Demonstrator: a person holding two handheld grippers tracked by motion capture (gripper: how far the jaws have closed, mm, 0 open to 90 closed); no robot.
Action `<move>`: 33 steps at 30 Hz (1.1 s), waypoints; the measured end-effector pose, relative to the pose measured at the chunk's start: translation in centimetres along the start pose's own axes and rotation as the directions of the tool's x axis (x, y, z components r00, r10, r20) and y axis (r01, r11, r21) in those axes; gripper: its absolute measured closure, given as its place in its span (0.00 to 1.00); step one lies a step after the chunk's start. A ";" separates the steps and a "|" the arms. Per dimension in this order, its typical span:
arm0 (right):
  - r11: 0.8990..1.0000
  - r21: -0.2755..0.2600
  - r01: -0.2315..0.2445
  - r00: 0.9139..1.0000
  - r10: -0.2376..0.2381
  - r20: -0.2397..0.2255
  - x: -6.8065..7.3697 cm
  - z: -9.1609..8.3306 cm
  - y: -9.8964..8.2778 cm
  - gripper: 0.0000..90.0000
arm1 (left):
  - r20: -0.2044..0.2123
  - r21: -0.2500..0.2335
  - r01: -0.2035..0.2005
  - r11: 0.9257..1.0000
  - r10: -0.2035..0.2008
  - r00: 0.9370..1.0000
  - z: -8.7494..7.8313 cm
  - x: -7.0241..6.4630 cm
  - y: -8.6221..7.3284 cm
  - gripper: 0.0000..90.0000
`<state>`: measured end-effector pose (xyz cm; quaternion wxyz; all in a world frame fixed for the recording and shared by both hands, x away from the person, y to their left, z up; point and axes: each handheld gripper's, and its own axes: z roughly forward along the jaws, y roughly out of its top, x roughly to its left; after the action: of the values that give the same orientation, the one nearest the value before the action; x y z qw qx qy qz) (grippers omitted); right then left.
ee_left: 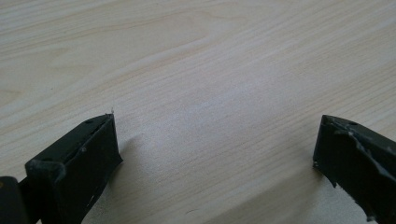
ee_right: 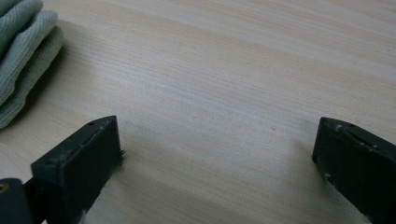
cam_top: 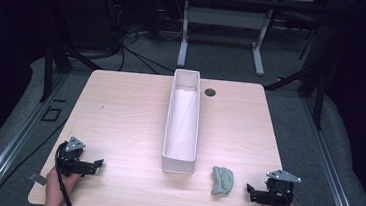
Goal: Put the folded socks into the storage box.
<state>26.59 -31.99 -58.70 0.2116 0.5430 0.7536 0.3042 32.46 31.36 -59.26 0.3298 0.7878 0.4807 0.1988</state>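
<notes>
A long white rectangular bin (cam_top: pixel 183 121) stands lengthwise in the middle of the wooden table (cam_top: pixel 119 122), with nothing visible inside it. A folded pale green-grey cloth (cam_top: pixel 222 180) lies just right of the bin's near end; its ribbed edge (ee_right: pixel 23 51) reaches into the upper left of the right gripper view. My right gripper (cam_top: pixel 250 191) rests near the front right corner, just right of the cloth, jaws wide apart over bare wood (ee_right: pixel 215 140). My left gripper (cam_top: pixel 98 164) sits at the front left, open too, with only tabletop between its jaws (ee_left: pixel 215 140).
A dark round cable hole (cam_top: pixel 210 92) is set into the table at the back, right of the bin. Beyond the table are the white legs of another desk (cam_top: pixel 183 43), cables on the floor and black frame posts (cam_top: pixel 48 66).
</notes>
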 end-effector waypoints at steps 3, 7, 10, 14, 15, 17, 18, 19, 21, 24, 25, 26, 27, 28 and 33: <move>1.000 0.010 -0.001 1.000 0.001 0.004 -0.1 -0.1 0.1 0.01 | 0.000 0.000 0.000 1.000 0.000 1.000 0.0 0.0 0.0 0.00; 0.999 -0.001 -0.045 0.999 0.045 0.010 0.0 -0.2 0.2 0.00 | -0.001 0.000 0.000 1.000 0.000 1.000 0.0 0.0 0.0 0.00; 0.998 -0.010 -0.055 0.998 0.055 0.001 0.4 -0.8 0.6 0.00 | -0.002 0.001 -0.001 1.000 0.001 1.000 0.0 0.0 0.0 0.00; 0.997 0.011 -0.073 0.997 0.074 -0.011 1.1 -1.7 1.5 0.00 | -0.004 -0.001 0.001 1.000 -0.001 1.000 0.0 0.0 0.0 0.00; 0.997 0.011 -0.079 0.996 0.079 -0.039 1.3 -1.9 1.7 0.00 | -0.003 0.000 0.001 1.000 -0.001 1.000 0.0 0.0 0.0 0.00; 0.997 0.020 -0.077 0.996 0.078 -0.046 1.7 -2.3 2.3 0.00 | -0.003 0.000 0.002 1.000 -0.002 1.000 0.0 0.0 0.0 0.00; 0.997 0.026 -0.077 0.994 0.079 -0.078 1.8 -2.5 2.4 0.00 | -0.003 0.000 0.002 1.000 -0.002 1.000 0.0 0.0 0.0 0.00; 0.997 0.021 -0.078 0.996 0.079 -0.031 2.2 -2.7 2.6 0.00 | -0.003 0.000 0.002 1.000 -0.002 1.000 0.0 0.0 0.0 0.00; 0.997 0.016 -0.075 0.995 0.076 -0.059 2.4 -2.8 2.8 0.00 | -0.004 0.000 0.002 1.000 -0.002 1.000 0.0 0.0 0.0 0.00; 0.998 0.035 -0.057 0.995 0.059 -0.076 3.2 -3.2 3.3 0.00 | -0.004 0.000 0.002 1.000 -0.002 1.000 0.0 0.0 0.0 0.00; 0.998 0.030 -0.056 0.996 0.058 -0.068 3.4 -3.2 3.4 0.00 | -0.004 0.000 0.001 1.000 -0.001 1.000 0.0 0.0 0.0 0.00; 0.998 0.035 -0.058 0.995 0.060 -0.076 3.5 -3.3 3.5 0.00 | -0.004 -0.001 0.002 1.000 -0.002 1.000 0.0 0.0 0.0 0.00; 0.998 0.035 -0.058 0.995 0.060 -0.076 3.5 -3.3 3.5 0.00 | -0.004 -0.001 0.002 1.000 -0.002 1.000 0.0 0.0 0.0 0.00; 0.998 0.032 -0.061 0.995 0.063 -0.079 3.7 -3.3 3.7 0.00 | -0.004 0.000 0.002 1.000 -0.002 1.000 0.0 0.0 0.0 0.00; 0.998 0.031 -0.048 0.995 0.051 -0.091 4.4 -3.8 4.4 0.00 | -0.004 -0.001 0.003 1.000 -0.003 1.000 0.0 -0.1 0.0 0.00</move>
<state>25.79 -27.67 -52.86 0.1614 0.5499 0.7530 0.3233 32.40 31.32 -59.26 0.3293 0.7866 0.4824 0.2002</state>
